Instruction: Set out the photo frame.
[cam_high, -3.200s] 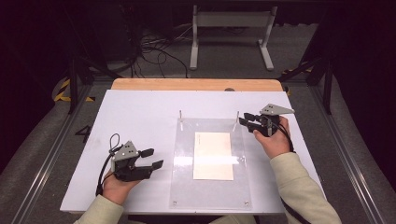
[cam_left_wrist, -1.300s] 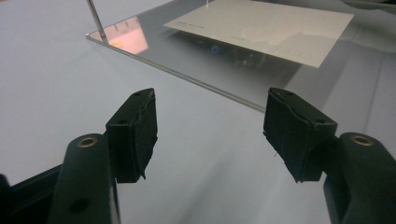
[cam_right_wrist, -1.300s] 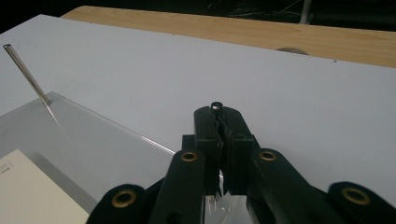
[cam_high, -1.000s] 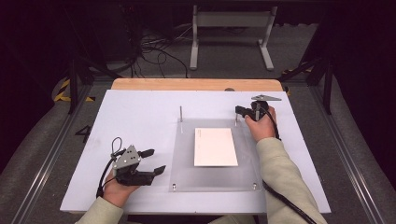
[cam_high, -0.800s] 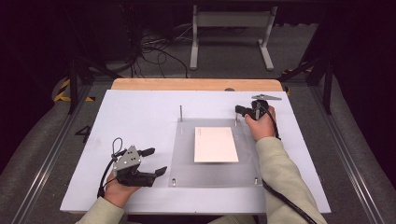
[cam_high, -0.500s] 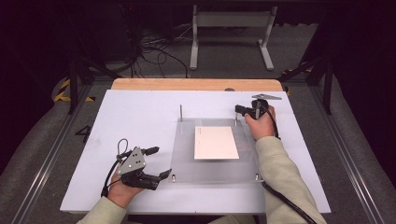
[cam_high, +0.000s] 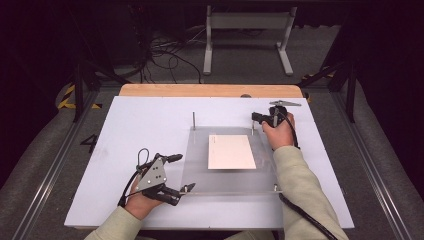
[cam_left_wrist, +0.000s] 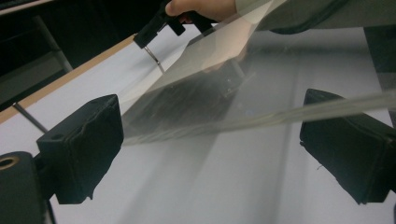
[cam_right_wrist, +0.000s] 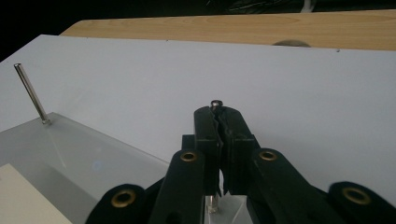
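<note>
White board (cam_high: 145, 125) covers the bench top, its wooden edge showing at the far side and dark floor with cables beyond. Left gripper (cam_high: 176, 173) sits at the near left corner of the clear acrylic plate (cam_high: 197, 167); its jaws have just been opening and stand spread, the plate's near edge (cam_left_wrist: 261, 119) passing between them with no pad pressing on it. A cream card (cam_high: 231, 151) lies under the plate, ahead and to the right of this gripper. Farther off, right gripper (cam_high: 256, 117) is pressed together, pinching the metal pin (cam_right_wrist: 215, 104) at the plate's far right corner. Second pin (cam_high: 194, 120) stands upright, left of that gripper.
</note>
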